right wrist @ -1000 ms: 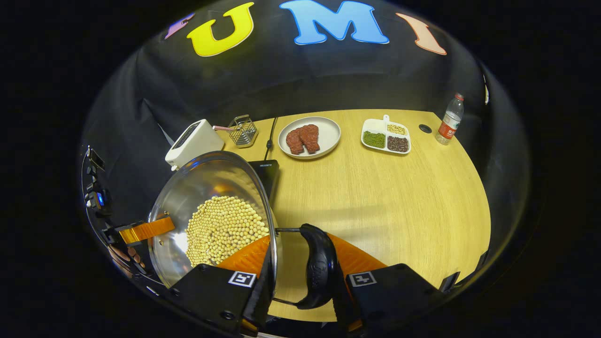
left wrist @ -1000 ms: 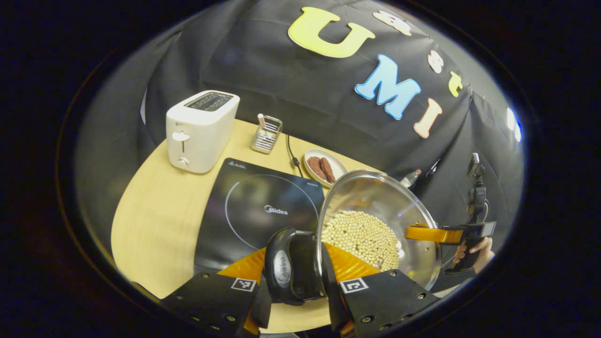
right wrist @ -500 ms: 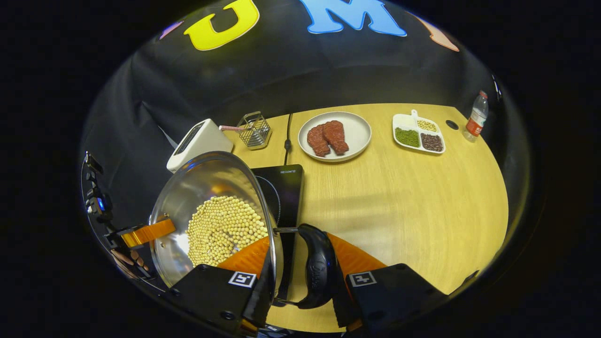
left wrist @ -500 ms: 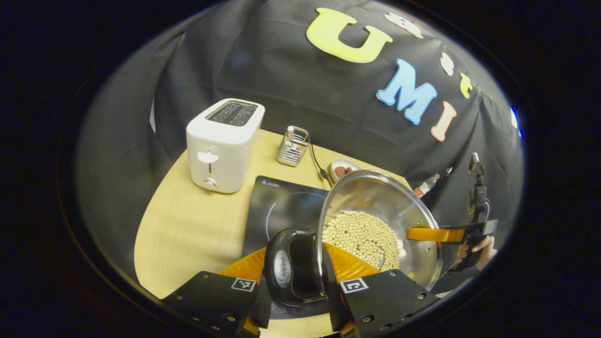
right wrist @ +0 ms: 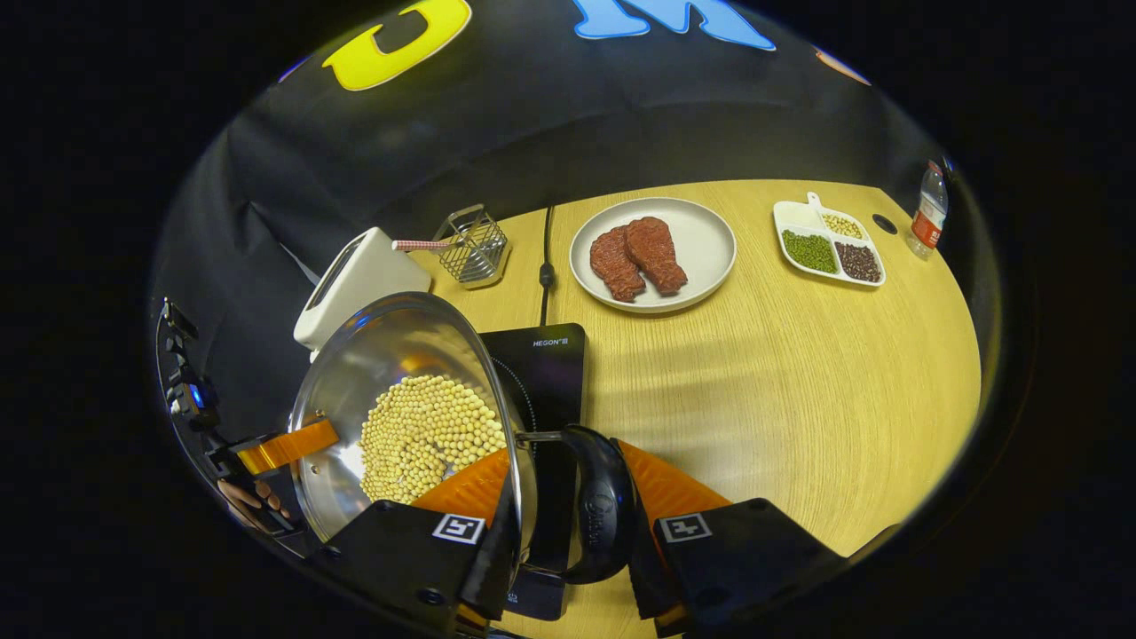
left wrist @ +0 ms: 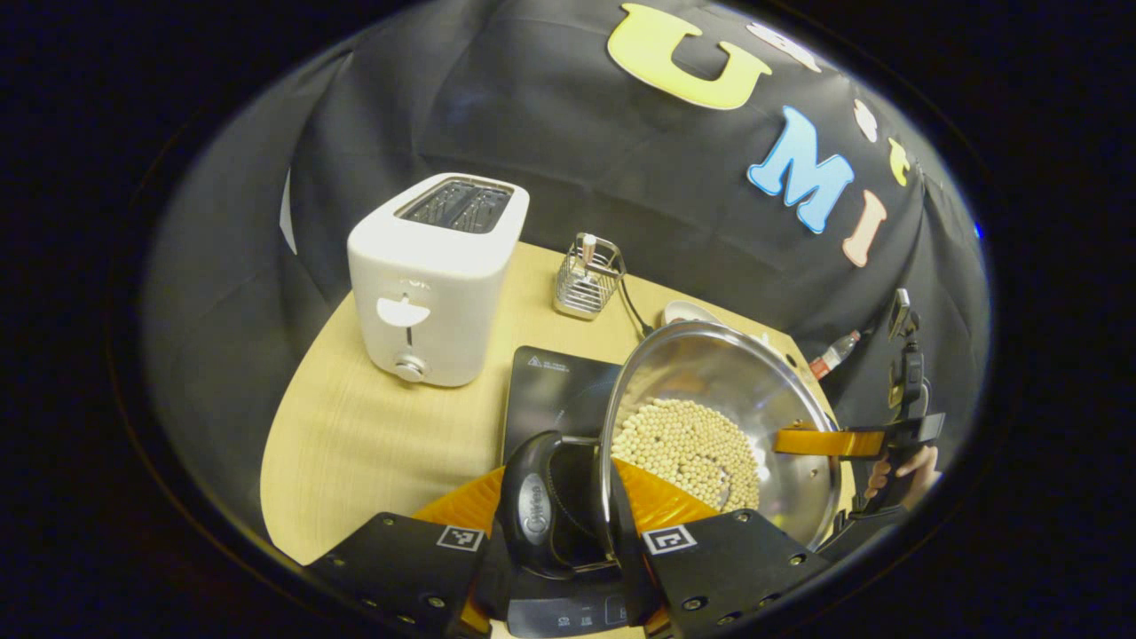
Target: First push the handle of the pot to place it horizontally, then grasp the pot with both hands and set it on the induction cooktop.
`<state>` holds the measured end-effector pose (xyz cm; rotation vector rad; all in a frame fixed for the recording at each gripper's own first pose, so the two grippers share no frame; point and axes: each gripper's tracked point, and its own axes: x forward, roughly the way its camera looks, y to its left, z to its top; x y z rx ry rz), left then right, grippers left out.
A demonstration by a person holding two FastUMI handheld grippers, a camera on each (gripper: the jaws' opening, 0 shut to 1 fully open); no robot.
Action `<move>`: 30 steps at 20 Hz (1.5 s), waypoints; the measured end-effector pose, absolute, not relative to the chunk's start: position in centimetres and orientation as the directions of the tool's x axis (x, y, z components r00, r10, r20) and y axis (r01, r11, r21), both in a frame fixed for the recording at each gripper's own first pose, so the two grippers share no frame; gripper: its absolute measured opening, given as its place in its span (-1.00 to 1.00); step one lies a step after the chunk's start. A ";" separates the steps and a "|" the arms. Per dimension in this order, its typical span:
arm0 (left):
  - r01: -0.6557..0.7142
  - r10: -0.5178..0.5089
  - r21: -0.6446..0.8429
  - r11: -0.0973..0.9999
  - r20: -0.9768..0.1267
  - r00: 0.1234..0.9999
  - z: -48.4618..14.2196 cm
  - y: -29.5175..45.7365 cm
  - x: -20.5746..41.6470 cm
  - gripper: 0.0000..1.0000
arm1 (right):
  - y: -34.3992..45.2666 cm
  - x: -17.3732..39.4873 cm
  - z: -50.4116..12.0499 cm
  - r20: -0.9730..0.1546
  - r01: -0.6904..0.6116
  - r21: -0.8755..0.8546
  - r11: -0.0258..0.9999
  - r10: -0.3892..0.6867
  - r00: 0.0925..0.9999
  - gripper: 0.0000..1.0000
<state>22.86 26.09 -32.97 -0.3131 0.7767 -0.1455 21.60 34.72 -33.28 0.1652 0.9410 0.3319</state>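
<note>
In the left gripper view, a white toaster (left wrist: 435, 280) stands near the table's (left wrist: 355, 444) far left edge. To its right, by the back edge, sits a small wire basket (left wrist: 586, 288) with a cord trailing beside it. Nearer, the black induction cooktop (left wrist: 555, 395) lies flat on the table, partly covered by the steel pot (left wrist: 719, 417), which holds a layer of pale beans (left wrist: 688, 448). The left hand-held gripper (left wrist: 568, 532) is clamped on the pot's near black handle (left wrist: 532, 506), one finger on either side of it. Whether the pot's base touches the cooktop cannot be told. At the pot's far rim the other gripper's finger reaches in, with a hand (left wrist: 901, 470) behind it.

In the right gripper view, the toaster (right wrist: 355, 280) and wire basket (right wrist: 470, 248) stand at the far left of the table (right wrist: 799, 373), with the pot (right wrist: 390, 364) of beans (right wrist: 426, 435) over the cooktop (right wrist: 550, 364). The right hand-held gripper (right wrist: 572, 541) is closed on the pot's other black handle (right wrist: 603, 506). Beyond, toward the back edge, is a plate (right wrist: 710, 240) with two pieces of meat (right wrist: 639, 257), then a divided dish (right wrist: 825, 248) of beans and grains, and a bottle (right wrist: 927, 217) at the far right corner.
</note>
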 end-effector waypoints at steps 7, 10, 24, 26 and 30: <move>0.012 -0.245 -0.325 0.946 -0.687 0.684 -35.3 26.6 25.1 0.06 | 35.3 22.8 -34.6 -0.781 -0.187 0.290 0.938 0.345 0.520 0.07; 0.005 -0.246 -0.325 0.946 -0.705 0.666 -36.5 26.5 25.1 0.07 | 35.8 23.4 -36.4 -0.796 -0.185 0.286 0.940 0.341 0.499 0.08; 0.005 -0.239 -0.325 0.946 -0.686 0.687 -36.4 27.4 25.2 0.08 | 36.0 23.6 -36.2 -0.787 -0.195 0.290 0.937 0.349 0.508 0.12; 0.002 -0.195 -0.269 0.963 -0.695 0.692 -36.2 27.7 25.5 0.15 | 35.8 23.6 -35.9 -0.786 -0.198 0.286 0.938 0.348 0.512 0.14; -0.034 -0.115 -0.198 0.980 -0.691 0.714 -35.8 28.6 25.5 0.72 | 35.3 23.5 -34.9 -0.771 -0.213 0.270 0.939 0.343 0.537 0.99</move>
